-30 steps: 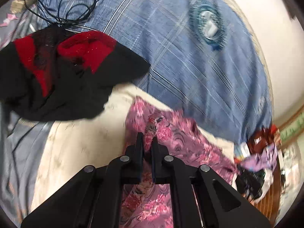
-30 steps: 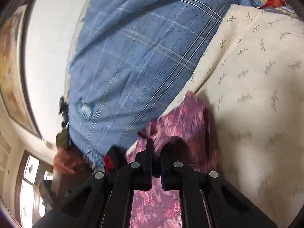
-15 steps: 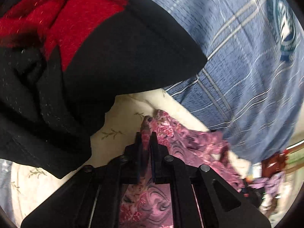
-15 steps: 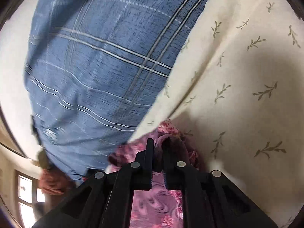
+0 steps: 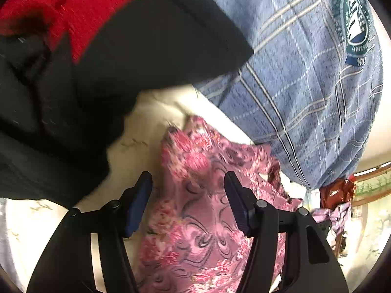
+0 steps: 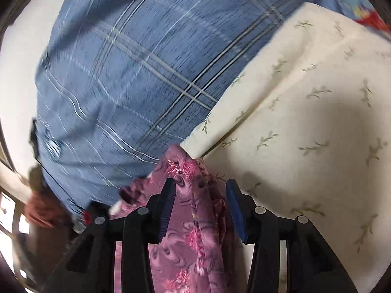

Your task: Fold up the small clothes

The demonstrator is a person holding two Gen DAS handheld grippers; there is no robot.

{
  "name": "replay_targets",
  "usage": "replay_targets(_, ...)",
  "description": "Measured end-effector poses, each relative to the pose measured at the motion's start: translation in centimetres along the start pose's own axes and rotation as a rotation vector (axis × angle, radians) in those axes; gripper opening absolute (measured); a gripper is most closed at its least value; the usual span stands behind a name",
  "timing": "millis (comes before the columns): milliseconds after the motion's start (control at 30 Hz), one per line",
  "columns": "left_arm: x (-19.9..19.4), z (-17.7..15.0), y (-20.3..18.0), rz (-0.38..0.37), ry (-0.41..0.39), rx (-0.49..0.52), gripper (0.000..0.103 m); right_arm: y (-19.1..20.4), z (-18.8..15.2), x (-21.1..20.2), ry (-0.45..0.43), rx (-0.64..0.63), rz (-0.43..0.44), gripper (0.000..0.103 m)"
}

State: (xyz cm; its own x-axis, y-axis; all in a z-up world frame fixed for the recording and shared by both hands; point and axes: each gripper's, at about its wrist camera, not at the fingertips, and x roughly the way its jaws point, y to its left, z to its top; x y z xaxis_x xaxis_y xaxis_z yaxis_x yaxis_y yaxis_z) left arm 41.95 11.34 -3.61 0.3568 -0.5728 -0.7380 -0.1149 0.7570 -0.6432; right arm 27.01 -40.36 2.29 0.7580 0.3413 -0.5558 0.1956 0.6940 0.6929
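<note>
While both tongs (image 5: 187,178) (image 6: 199,185) gape, pink garment (image 5: 205,210) lies

The left gripper (image 5: 187,182) is hanging with its jaws spread wide, gripping nothing. The right gripper (image 6: 200,190) is likewise standing with jaws parted, its blue pads (image 6: 235,211) facing inward.

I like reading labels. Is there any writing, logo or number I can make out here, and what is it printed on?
Round badge on the blue plaid cloth: it carries lettering, but only "S" on its lower ribbon can be read; the ring text is too small and blurred.
Nothing else bears readable text.
</note>
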Motion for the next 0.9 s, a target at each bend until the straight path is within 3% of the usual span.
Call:
replay_targets(100, 0.1, -0.5, -1.2, 0.008, -0.009, 0.052, 0.058, 1.6, 0.1, 0.9, -0.013, -0.062, -0.024, 0.045)
replay_targets(133, -0.1, -0.7, -1.5, 0.019, -0.023, 0.070, 0.050, 2.3, 0.1, 1.2, -0.021, -0.089, -0.043, 0.045)
replay_targets(167, -0.4, -0.9, -2.0, 0.034, -0.046, 0.089, 0.025, 3.1, 0.1, 1.5, -0.030, -0.134, -0.095, 0.035)
replay_targets(200, -0.6, -0.9, -2.4, 0.049, -0.058, 0.104, 0.012, 3.7, 0.1, 1.8, -0.032, -0.176, -0.130, 0.024)
replay_targets(233, -0.8, -1.0, -2.7, 0.064, -0.067, 0.115, 0.002, 4.1, 0.4, 2.0, -0.026, -0.198, -0.141, 0.007)
replay_targets(267, -1.2, -1.0, -3.1, 0.078, -0.091, 0.129, 0.002, 4.8, 0.4, 1.7, -0.036, -0.232, -0.165, 0.007)
replay_targets(333, -2.4, -0.8, -4.1, 0.087, -0.156, 0.167, 0.002, 5.6, 0.5, 0.4, -0.085, -0.262, -0.136, 0.007)
replay_targets(467, -3.0, 0.9, -4.9, 0.059, -0.242, 0.156, 0.002, 5.6, 1.8, -1.8, -0.211, -0.180, -0.066, 0.004)
replay_targets(600, 0.9, 2.6, -3.8, 0.152, -0.205, 0.110, 0.002, 3.0, 2.7, -0.1, -0.179, -0.098, -0.139, 0.004)
replay_targets(733, 4.2, 2.9, -2.0, 0.228, -0.130, 0.061, 0.004, 0.4, 2.5, 2.3, -0.092, -0.032, -0.189, 0.004)
replay_targets(833, 2.8, 2.6, -1.9, 0.221, -0.127, 0.046, 0.009, -0.1, 2.3, 2.5, -0.046, -0.001, -0.202, 0.005)
replay_targets(900, 1.0, 2.2, -1.6, 0.172, -0.103, 0.040, 0.017, 1.0, 1.7, 0.5, -0.083, -0.056, -0.232, 0.010)
